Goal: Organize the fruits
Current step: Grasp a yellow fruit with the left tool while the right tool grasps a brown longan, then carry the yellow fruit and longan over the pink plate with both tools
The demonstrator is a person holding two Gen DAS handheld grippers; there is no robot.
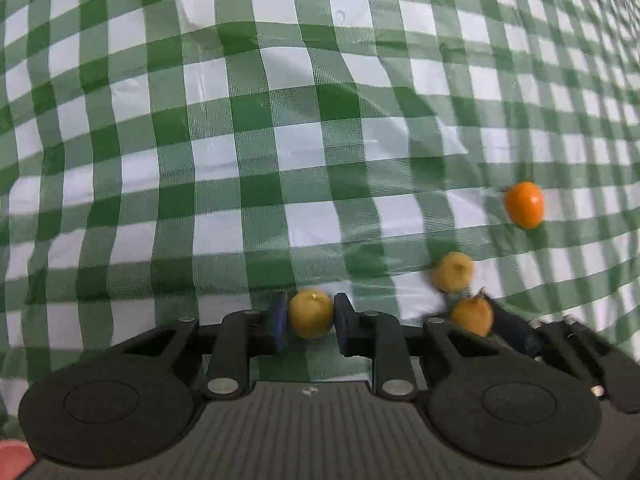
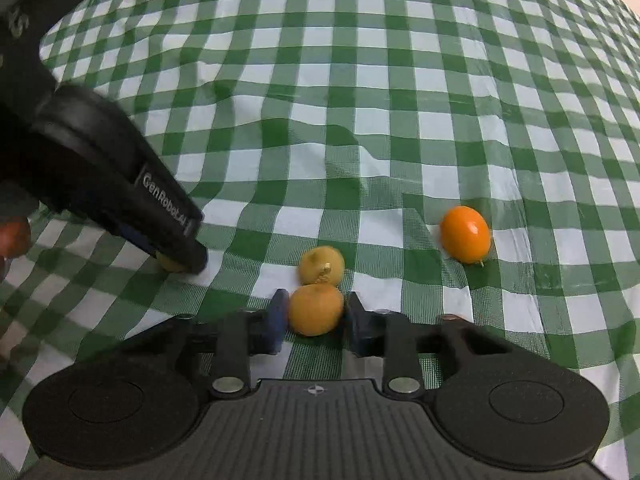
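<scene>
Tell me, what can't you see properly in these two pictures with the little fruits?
- Yellow fruit in the left gripper: in the right wrist view the gripper's black finger covers most of it.
- Right gripper: in the left wrist view it is cut off and blurred at the lower right.
- Where the fruits should go: no bowl or basket shows in either view.
- Reddish thing at the left edge, right wrist view: cut off, cannot tell what it is.

"GenRobot.AI" on the left tool point(image 2: 182, 262)

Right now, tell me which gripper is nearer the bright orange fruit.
Right. The right gripper, shut on a fruit, sits just left of the bright orange fruit. The left gripper grips another fruit farther left.
</scene>
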